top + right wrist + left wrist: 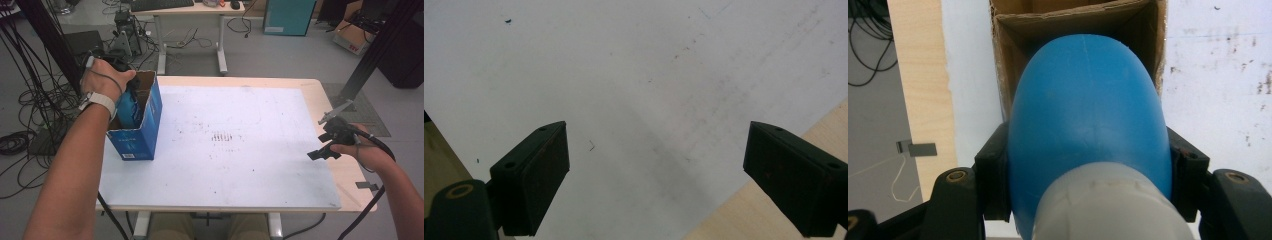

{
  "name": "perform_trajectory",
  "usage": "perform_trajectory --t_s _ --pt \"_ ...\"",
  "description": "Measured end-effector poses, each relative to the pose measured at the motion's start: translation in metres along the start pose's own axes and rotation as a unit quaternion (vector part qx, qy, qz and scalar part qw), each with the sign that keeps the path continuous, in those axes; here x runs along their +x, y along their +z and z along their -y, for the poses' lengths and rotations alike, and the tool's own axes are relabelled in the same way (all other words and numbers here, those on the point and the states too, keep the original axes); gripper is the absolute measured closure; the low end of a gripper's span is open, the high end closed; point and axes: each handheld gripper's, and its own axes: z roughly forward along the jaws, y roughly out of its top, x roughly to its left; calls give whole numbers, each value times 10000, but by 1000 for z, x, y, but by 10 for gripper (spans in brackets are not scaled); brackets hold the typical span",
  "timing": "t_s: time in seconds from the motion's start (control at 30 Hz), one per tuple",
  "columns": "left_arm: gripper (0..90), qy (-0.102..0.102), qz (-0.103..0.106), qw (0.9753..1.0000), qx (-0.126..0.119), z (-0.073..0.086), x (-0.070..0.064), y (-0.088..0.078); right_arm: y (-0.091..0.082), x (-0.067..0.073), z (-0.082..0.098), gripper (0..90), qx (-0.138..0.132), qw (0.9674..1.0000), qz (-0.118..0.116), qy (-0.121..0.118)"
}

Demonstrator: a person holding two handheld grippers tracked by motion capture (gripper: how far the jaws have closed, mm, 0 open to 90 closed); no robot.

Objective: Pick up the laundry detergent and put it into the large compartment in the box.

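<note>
A blue bottle (1088, 100) with a white neck (1108, 205) is clamped between the black pads of my left gripper (1088, 165), base pointing away. The bottle (129, 111) hangs partly inside an open blue cardboard box (145, 135) at the left edge of the table; the box's brown inside (1068, 20) lies just beyond the bottle's base. In the high view a hand covers most of the left gripper (131, 82). My right gripper (320, 152) is held near the table's right edge, jaws wide apart (656, 170) with nothing between them.
A white board (240, 165) covers the wooden table (345, 175). Cables (30, 115) lie on the floor at the left. Behind the table stand a desk (190, 10), a teal box (290, 17) and a cardboard box (350, 35).
</note>
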Motion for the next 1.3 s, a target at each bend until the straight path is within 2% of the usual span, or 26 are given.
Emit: perform_trajectory --t_s 0.5,0.67,1.1,1.3 --pt "377 15 -19 10000 -18 4 -1 34 0 0 2 111 -5 10000 4 24" --pt "376 -10 7 10000 -95 6 0 42 -1 0 3 111 4 10000 14 43" --pt "376 87 -47 9999 -54 8 -2 63 -2 -1 8 111 18 10000 24 84" --pt "376 67 -7 9999 -95 8 -1 64 -2 -1 9 111 21 9999 32 98"
